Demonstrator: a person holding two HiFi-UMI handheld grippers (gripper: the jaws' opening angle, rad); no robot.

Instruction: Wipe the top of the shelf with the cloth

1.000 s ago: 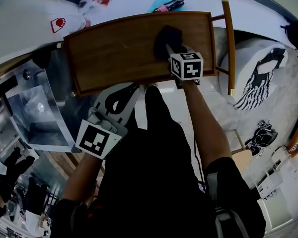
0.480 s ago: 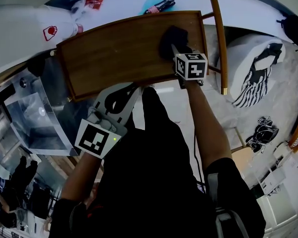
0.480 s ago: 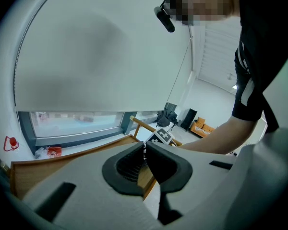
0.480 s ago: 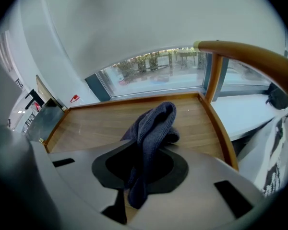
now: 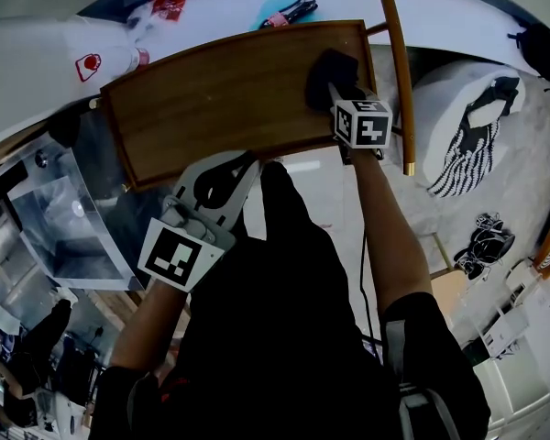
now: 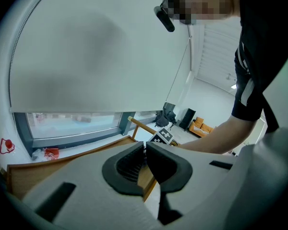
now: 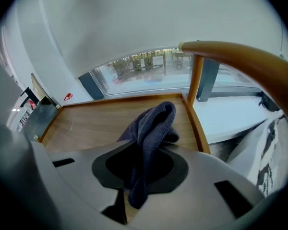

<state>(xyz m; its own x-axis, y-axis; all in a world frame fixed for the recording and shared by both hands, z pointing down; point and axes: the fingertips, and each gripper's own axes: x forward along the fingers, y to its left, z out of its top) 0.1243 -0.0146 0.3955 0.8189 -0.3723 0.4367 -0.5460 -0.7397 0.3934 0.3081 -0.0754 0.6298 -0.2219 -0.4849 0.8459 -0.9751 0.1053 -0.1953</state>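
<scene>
Shelf (image 5: 211, 90): a wooden top with a raised rim, seen from above in the head view; the wood is bare across its left and middle parts.

Cloth (image 5: 326, 68): dark blue, bunched, lying on the top at the far right corner, close to the right rim. The right gripper view shows the cloth (image 7: 152, 123) rising in a fold from between the pads and drooping onto the wood.

Right claw (image 5: 337, 92): clenched on the cloth, reaching in from the near edge of the shelf at its right end. In its own view the right claw (image 7: 143, 153) has both pads pressed on the cloth.

Left claw (image 5: 249, 160): clenched, pads meeting, held at the near rim of the shelf, left of the right claw and well apart from the cloth. Its own view confirms the left claw (image 6: 145, 151) closed pad to pad.

1 wooden rail (image 5: 396, 71) runs just right of the shelf
</scene>
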